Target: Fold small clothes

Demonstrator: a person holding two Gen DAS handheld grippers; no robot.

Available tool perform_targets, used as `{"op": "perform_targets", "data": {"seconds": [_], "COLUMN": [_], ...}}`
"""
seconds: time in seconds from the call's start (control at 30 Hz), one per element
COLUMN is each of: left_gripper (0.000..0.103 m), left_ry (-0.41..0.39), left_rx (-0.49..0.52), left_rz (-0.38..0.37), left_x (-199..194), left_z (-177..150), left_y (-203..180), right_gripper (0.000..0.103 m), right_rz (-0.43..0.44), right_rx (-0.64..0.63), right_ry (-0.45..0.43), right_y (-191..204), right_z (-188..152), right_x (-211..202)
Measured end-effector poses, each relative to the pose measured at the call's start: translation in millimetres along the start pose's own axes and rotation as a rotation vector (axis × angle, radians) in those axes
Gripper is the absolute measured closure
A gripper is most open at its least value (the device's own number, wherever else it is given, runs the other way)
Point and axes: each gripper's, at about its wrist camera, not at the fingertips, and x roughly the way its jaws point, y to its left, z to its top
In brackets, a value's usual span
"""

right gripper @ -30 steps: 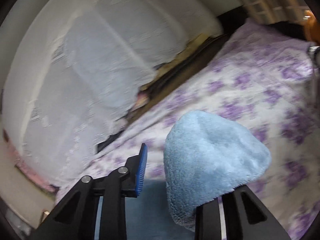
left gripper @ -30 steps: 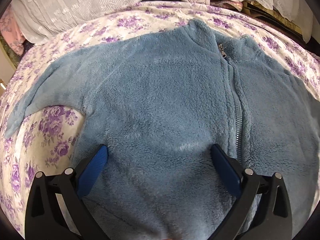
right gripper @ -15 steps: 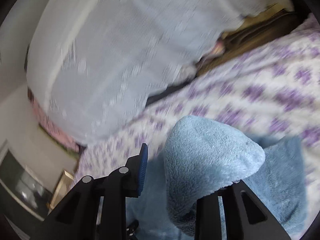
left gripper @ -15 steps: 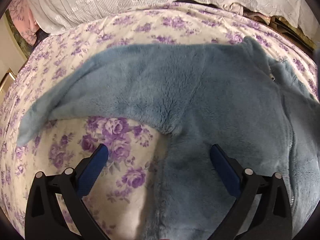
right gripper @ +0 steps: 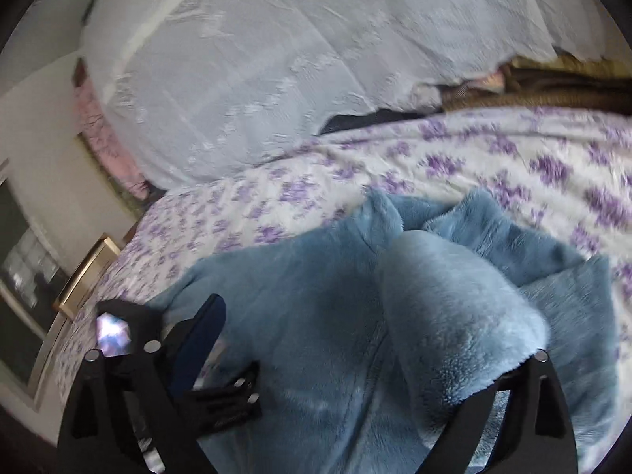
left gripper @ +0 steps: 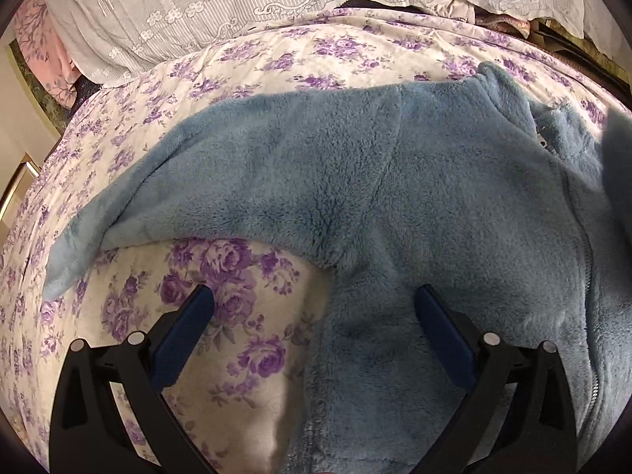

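A blue fleece jacket [left gripper: 395, 181] lies zipper-up on the floral bedspread [left gripper: 237, 335], its left sleeve [left gripper: 130, 205] stretched out to the left. My left gripper [left gripper: 312, 296] is open above the jacket's side edge just below the armpit and holds nothing. In the right wrist view the right sleeve [right gripper: 454, 308] is folded over the jacket's front [right gripper: 300, 296]. My right gripper [right gripper: 355, 335] has its jaws opening wide. The sleeve end still rests against the right finger and hides its pad, well away from the left finger [right gripper: 205, 324].
A white lace cover [left gripper: 245, 12] runs along the back of the bed, with pink cloth [left gripper: 43, 51] at its left end. Dark and brown folded fabrics [right gripper: 553, 87] lie at the back right. The left gripper's black body [right gripper: 221, 399] shows low in the right wrist view.
My right gripper swung across with the sleeve over the jacket's front, then spread its jaws. My left gripper shifted left from the jacket's chest to its side edge.
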Motion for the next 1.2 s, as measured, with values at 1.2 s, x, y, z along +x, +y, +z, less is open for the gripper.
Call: {"op": "perform_targets", "data": {"seconds": [1.2], "left_gripper": [0.004], "left_ry": [-0.18], "left_rx": [-0.098], "left_rz": [-0.176], "left_x": [-77], "left_z": [11], "left_y": [8], "right_gripper": [0.004], "right_rz": [-0.037], "right_rx": [0.26], "right_ry": [-0.027], "right_y": [-106], "right_z": [-10], "right_x": [-34]}}
